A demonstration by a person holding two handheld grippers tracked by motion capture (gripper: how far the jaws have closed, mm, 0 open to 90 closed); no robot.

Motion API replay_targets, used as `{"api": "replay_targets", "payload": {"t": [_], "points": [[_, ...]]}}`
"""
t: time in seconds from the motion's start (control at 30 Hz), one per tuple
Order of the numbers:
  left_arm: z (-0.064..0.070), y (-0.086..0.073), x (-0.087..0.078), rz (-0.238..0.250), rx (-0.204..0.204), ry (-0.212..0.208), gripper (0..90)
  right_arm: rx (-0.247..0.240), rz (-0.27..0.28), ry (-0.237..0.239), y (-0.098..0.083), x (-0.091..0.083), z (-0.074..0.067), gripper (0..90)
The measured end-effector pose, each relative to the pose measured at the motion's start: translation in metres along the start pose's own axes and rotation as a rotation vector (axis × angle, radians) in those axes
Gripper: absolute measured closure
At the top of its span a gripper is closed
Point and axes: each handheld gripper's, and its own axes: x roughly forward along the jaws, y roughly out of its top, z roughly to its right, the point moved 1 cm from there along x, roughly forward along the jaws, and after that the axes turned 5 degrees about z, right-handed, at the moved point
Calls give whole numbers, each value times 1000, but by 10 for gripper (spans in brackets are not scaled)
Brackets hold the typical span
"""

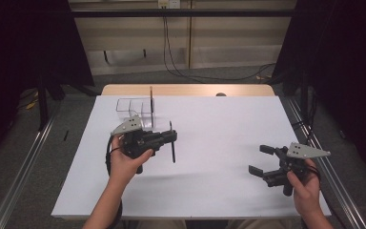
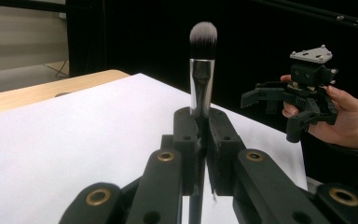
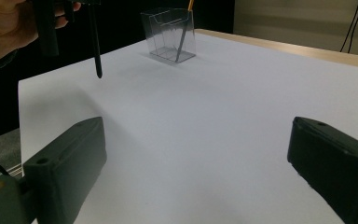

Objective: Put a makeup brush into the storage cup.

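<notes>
The makeup brush is pinched upright in my left gripper, above the white sheet that covers the table, left of its middle. In the left gripper view the two black jaws are pressed together on the brush's handle just under its shiny silver collar, and the rounded bristle head, dark with pale tips, stands above them. From the high view the thin black handle hangs down below the jaws toward the sheet; I cannot tell whether its tip touches the surface. In the right gripper view the lower end of the handle shows at far left, with a faint shadow under it on the sheet.

Just behind the left gripper, toward the far left of the sheet, stands a clear plastic organizer with several compartments. A slim dark stick leans inside it, rising above its rim; its upper end looks orange in the right gripper view.

My right gripper is well apart from the brush, near the right edge of the sheet. Its jaws are spread wide with nothing between them, pointing left across the sheet. My right hand grips its body from the near side, and my left hand does the same on the other gripper.

The bare wooden table edge shows beyond the sheet's far side.
</notes>
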Motion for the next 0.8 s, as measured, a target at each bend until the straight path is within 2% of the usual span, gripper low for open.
{"api": "replay_targets", "payload": {"t": [0.8], "points": [[-4,10,-5,2,4,16,838,-3,12,1,0,-4,1,45]]}}
